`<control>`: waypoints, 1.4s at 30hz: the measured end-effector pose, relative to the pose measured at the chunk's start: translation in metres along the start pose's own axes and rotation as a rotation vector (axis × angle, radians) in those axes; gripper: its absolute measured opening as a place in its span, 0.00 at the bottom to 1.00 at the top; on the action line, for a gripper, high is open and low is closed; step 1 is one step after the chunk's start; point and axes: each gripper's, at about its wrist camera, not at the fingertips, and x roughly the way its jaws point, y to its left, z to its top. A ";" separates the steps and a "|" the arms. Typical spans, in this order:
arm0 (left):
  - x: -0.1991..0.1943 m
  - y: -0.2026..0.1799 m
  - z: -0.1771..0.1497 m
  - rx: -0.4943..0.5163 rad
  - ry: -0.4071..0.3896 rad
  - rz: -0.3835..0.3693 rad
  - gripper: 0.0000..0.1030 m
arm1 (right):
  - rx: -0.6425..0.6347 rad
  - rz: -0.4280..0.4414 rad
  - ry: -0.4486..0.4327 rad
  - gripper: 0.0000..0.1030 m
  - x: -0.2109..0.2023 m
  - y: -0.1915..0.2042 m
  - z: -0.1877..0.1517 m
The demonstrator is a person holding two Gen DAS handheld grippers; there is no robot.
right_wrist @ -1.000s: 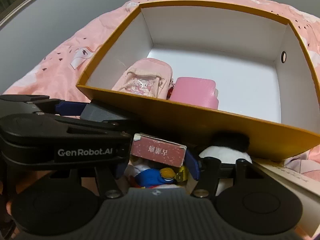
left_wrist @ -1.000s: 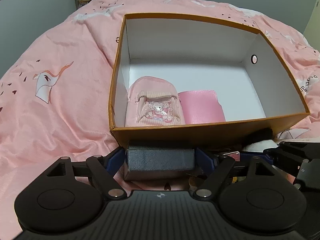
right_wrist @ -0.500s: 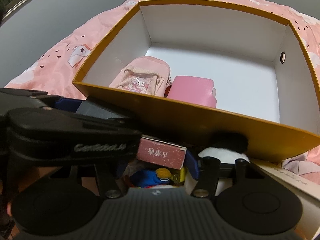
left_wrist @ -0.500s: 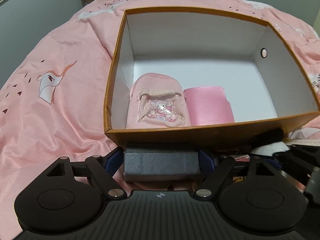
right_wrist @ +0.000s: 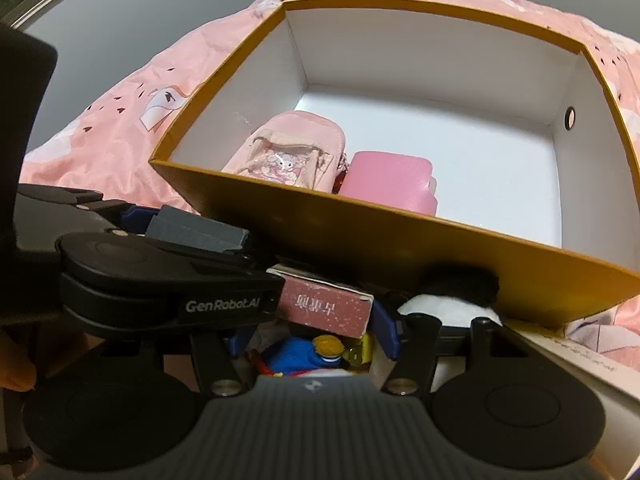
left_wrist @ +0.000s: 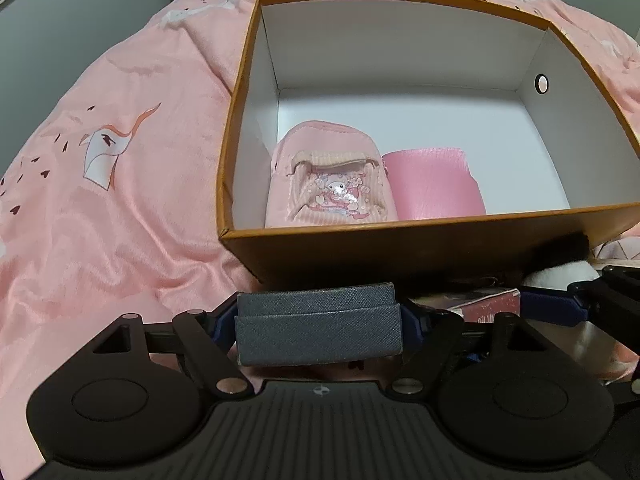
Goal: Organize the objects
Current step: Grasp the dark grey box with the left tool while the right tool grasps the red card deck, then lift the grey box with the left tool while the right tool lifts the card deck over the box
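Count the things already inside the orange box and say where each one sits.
2. A pink pouch lies in the orange box near its left corner; a pink case lies right beside it. The near wall may hide more.

my left gripper (left_wrist: 319, 322) and right gripper (right_wrist: 310, 330) share one build: matte black ribbed housing, two round side discs, silver pivot screws, blue fingers (left_wrist: 412, 326). white "genrobot.ai" lettering marks the left unit's side.

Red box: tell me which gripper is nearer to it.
Right. The red box sits between the right gripper's fingers. The left gripper, jaws closing around the grey box, is off to the red box's left.
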 end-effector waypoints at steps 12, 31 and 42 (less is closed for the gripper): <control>-0.019 0.029 -0.014 -0.075 -0.012 -0.068 0.85 | -0.008 0.010 0.019 0.60 -0.003 0.000 0.000; -0.025 0.031 -0.023 0.038 0.016 -0.078 0.85 | 0.160 0.103 0.098 0.60 -0.006 -0.021 0.017; -0.026 0.027 -0.020 0.021 0.032 -0.056 0.86 | 0.182 0.076 0.199 0.59 0.022 -0.024 0.036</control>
